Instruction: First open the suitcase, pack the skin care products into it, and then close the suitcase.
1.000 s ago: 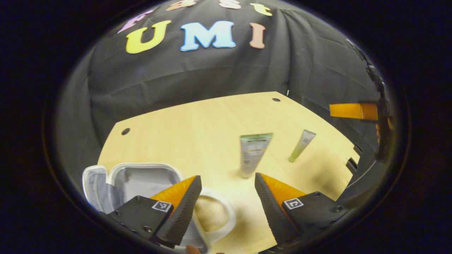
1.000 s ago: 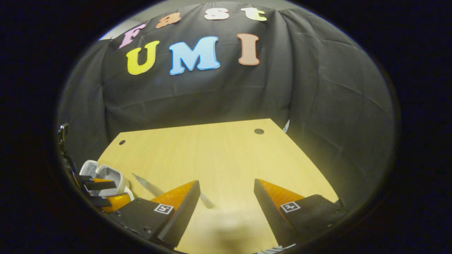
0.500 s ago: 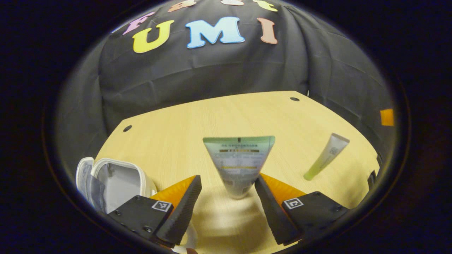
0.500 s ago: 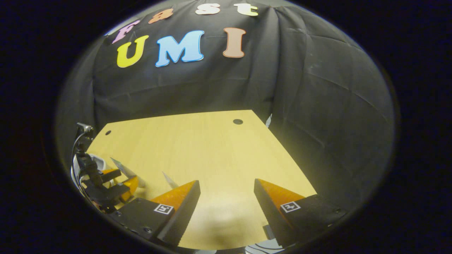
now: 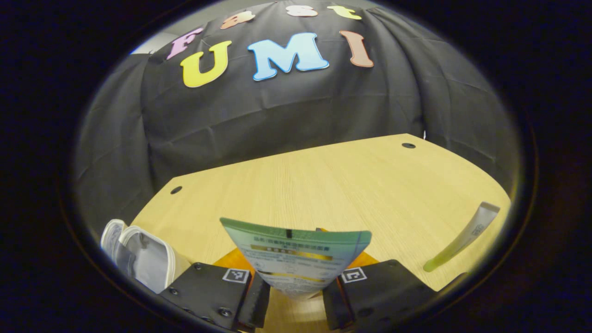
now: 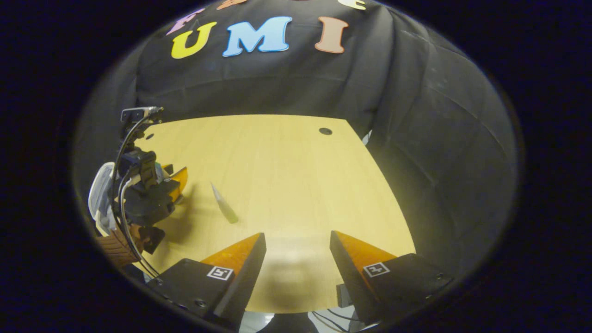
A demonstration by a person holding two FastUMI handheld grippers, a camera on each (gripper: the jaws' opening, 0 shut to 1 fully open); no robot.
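Observation:
In the left gripper view my left gripper (image 5: 292,296) is shut on a wide green skin care tube (image 5: 296,256), whose flat end fans upward between the fingers. The small white suitcase (image 5: 138,252) lies open at the lower left on the wooden table (image 5: 323,185). A slim pale-green tube (image 5: 462,238) lies at the right. In the right gripper view my right gripper (image 6: 296,259) stands open above the table's near edge with nothing between its fingers. The slim tube (image 6: 224,208) lies ahead of it, and the left gripper (image 6: 173,181) is at the far left beside the suitcase (image 6: 99,196).
The black cloth wall rises behind the table. Dark round holes (image 5: 408,145) (image 5: 175,189) mark the table's back corners. A hand and cables (image 6: 122,203) sit behind the left gripper in the right gripper view. The table's right edge (image 6: 388,194) drops off beside the right gripper.
My left gripper moved forward onto the wide green tube and shut on it. The right gripper drew back toward the table's near edge and stayed open.

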